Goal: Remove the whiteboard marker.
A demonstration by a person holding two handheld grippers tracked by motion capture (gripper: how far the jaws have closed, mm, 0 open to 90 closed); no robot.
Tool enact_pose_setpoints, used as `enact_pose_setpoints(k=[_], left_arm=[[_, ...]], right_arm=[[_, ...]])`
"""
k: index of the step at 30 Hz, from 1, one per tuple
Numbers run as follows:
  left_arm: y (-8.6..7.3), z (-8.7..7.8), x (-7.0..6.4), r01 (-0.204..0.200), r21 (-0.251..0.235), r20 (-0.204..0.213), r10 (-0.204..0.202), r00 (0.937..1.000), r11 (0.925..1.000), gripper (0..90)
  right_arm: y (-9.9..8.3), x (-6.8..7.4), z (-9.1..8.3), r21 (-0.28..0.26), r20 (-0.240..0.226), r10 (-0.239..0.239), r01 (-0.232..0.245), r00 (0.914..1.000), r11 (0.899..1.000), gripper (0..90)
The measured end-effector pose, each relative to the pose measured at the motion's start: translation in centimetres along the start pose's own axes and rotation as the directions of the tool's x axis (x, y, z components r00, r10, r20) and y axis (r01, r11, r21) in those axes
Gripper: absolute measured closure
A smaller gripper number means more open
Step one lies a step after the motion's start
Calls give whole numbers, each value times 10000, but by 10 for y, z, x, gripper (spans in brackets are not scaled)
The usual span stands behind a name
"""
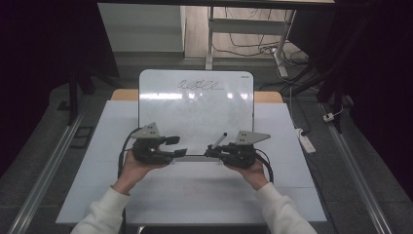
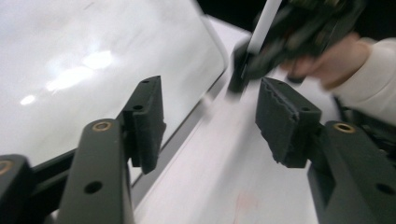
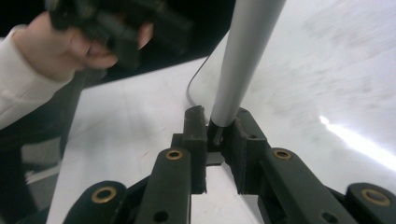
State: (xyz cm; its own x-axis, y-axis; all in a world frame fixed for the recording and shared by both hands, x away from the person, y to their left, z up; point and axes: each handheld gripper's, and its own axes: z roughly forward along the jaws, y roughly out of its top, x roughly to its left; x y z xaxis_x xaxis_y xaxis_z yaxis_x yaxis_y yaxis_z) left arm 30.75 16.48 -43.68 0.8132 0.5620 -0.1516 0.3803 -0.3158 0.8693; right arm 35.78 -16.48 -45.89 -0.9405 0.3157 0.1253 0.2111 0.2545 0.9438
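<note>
Right tongs clamp a marker above the whiteboard; left tongs gape empty over the tabletop

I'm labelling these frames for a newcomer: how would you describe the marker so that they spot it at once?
Start at the whiteboard lying on the white table, with a line of looped handwriting near its far edge. At its near edge, the right gripper is shut on the marker. It is a slim grey stick with a dark end, slanting up over the board: the one loose thing there.
</note>
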Motion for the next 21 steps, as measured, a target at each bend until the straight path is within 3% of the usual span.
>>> enact_pose_setpoints(k=[3, 6, 11, 16, 21], left_arm=[[-22, -18, -3, 171, 164, -730, -159, 9972, 9997, 380], [-46, -31, -5, 423, 286, -1322, -381, 9905, 9987, 366], [-78, -35, -7, 700, 706, -1973, -549, 9788, 9950, 355], [-88, -33, -7, 713, 1060, -2335, -448, 9713, 9918, 317], [-92, -34, -4, 1005, 1026, -2486, -723, 9659, 9896, 294]], right_arm=[[3, -3, -6, -379, 292, 109, -97, 9995, 9992, 776], [6, -6, -11, -734, 627, 173, -127, 9979, 9972, 776], [11, -12, -15, -1288, 1014, 430, -298, 9939, 9912, 776], [14, -16, -15, -1583, 1235, 617, -417, 9904, 9865, 776], [18, -20, -17, -1804, 1437, 721, -455, 9870, 9825, 776]])
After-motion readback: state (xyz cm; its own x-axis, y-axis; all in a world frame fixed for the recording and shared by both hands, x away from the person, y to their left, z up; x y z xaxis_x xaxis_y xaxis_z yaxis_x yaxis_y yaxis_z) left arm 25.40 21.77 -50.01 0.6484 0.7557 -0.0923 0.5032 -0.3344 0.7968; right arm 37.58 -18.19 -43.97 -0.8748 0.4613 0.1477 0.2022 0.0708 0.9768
